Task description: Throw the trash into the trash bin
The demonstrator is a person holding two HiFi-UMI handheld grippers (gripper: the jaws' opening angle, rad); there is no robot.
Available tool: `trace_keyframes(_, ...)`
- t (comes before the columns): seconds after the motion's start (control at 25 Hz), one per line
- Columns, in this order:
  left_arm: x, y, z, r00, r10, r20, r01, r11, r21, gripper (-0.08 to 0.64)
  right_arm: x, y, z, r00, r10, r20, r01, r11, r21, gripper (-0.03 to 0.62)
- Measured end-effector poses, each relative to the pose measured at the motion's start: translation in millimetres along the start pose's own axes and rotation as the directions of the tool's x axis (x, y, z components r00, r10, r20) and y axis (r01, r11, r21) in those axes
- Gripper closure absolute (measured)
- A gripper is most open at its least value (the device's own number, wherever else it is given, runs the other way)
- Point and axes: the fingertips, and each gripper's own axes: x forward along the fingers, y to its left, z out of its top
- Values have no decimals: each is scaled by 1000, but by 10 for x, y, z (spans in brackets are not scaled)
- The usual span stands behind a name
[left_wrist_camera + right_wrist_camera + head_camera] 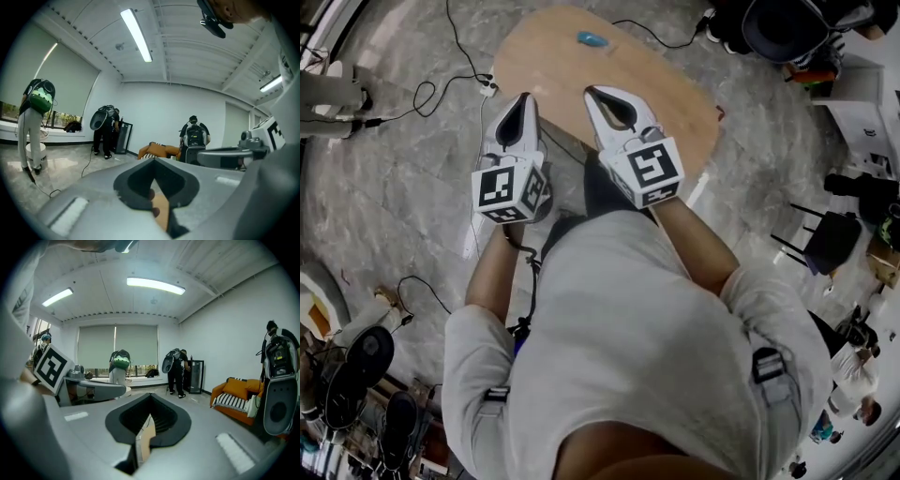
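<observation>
While held side by side close ahead of the chest, left gripper [523,97] and right gripper [593,92] pointing far and slightly down over near edge of wooden table [675,108]. Both jaw pairs pressed together, gripping nothing. Blue trash piece [592,39] lying on far part of table, well apart from both. Orange sofa [233,398] far right.

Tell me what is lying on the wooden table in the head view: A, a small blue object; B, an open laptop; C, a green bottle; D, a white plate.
A: a small blue object lies near the far edge of the light wooden table.
</observation>
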Motion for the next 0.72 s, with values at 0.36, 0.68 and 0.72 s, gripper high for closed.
trace_keyframes(0.36,1655,352,-534,979,35,-199,-42,999,-33,543,1092,-1283,-644,989,26,-143,-17,998,67,584)
trace_keyframes(0.68,2349,773,-1586,912,73,-403,-137,982,-133,541,1890,-1975,-1728,958,47,-281,-6,989,145,584)
trace_keyframes(0.72,2404,790,-1696,905,72,-419,-139,981,-132,541,1942,-2035,-1865,953,47,-300,-1,989,150,584)
